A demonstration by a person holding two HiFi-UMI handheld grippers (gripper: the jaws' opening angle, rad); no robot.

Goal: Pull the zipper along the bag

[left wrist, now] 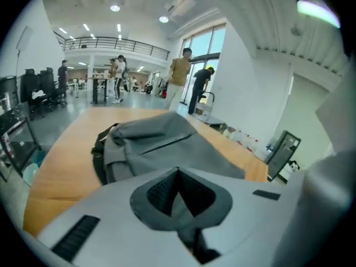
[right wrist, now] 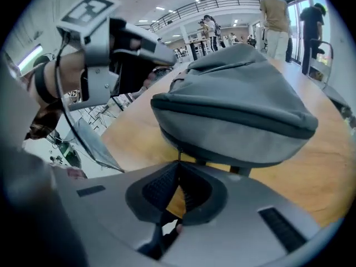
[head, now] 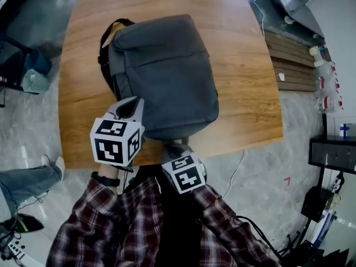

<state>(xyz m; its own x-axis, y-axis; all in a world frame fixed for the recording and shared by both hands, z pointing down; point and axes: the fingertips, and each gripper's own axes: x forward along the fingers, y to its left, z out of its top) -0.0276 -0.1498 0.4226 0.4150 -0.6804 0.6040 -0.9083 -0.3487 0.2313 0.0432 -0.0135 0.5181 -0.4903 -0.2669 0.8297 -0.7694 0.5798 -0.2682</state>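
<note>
head view: grey bag [head: 161,71] on wooden worktop [head: 245,93]
left claw [left wrist: 178,171]: tips together, empty, at bag's 8 o'clock
right claw [right wrist: 178,163]: pinched on thin zipper pull [right wrist: 178,152], bag's 6 o'clock edge

Even indoor light, fisheye-bent edges

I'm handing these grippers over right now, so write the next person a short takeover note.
Left gripper: shut, nothing in it, above the bag's near left side.
Right gripper: shut on the zipper pull at the bag's near edge.
The bag lies flat on the table.
Done: pull gripped.
To do: draw it along the zipper; no opening shows yet.
</note>
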